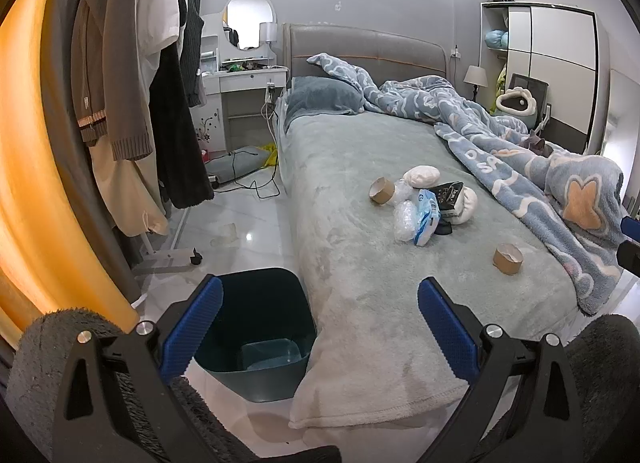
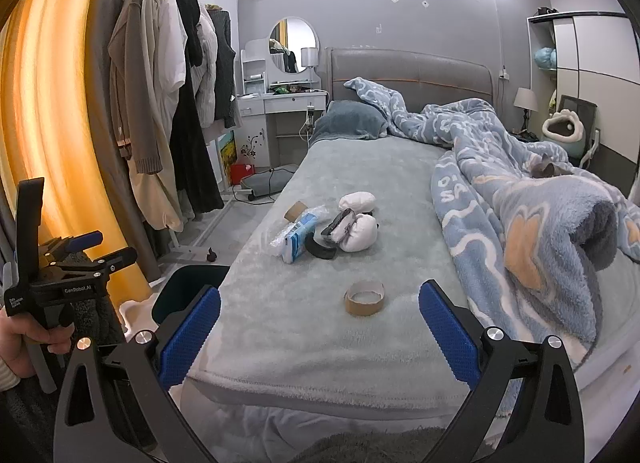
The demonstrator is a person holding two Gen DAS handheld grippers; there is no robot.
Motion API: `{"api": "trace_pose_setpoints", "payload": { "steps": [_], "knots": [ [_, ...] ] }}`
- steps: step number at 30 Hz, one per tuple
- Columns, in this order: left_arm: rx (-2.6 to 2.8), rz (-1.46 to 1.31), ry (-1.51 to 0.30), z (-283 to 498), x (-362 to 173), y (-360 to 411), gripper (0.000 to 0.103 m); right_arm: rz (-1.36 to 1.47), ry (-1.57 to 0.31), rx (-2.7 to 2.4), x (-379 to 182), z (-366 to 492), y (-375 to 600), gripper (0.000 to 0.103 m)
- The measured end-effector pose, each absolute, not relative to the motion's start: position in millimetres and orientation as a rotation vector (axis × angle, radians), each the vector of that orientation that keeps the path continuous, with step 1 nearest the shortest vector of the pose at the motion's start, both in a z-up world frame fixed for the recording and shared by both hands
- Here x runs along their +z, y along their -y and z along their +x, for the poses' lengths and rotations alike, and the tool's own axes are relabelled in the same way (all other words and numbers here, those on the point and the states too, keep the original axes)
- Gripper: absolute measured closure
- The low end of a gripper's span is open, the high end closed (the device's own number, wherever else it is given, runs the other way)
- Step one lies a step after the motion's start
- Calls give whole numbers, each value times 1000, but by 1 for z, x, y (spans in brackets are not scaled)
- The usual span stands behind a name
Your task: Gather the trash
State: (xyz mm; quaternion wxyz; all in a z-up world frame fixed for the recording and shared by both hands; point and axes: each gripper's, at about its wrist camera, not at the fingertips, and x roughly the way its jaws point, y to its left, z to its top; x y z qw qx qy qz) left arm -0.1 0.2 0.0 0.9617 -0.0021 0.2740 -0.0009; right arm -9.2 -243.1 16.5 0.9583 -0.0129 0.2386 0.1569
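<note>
Trash lies on the grey-green bed (image 1: 352,263): a near cardboard tape roll (image 1: 508,259) (image 2: 364,297), a far tape roll (image 1: 382,190) (image 2: 295,210), clear plastic wrap (image 1: 404,219) (image 2: 280,239), a blue-white packet (image 1: 427,219) (image 2: 298,241), a dark packet (image 1: 450,195) (image 2: 340,225) and white wads (image 1: 422,176) (image 2: 358,237). A dark green bin (image 1: 260,327) (image 2: 188,291) stands on the floor by the bed's near left corner. My left gripper (image 1: 320,327) is open above the bin and bed edge. My right gripper (image 2: 320,331) is open, just short of the near roll.
A clothes rack (image 1: 132,75) (image 2: 168,103) with hanging coats stands left. A crumpled blue blanket (image 1: 540,167) (image 2: 520,199) covers the bed's right side. A white dressing table (image 1: 248,79) is at the back, with cables (image 1: 260,183) on the floor. A wardrobe (image 1: 560,63) stands right.
</note>
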Motion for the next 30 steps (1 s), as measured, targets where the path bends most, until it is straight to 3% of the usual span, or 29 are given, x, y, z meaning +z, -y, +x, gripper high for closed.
{"api": "trace_pose_setpoints", "payload": {
  "steps": [30],
  "knots": [
    [-9, -30, -581, -1, -15, 6, 3, -8, -494, 318, 18, -6, 248, 3]
  ]
}}
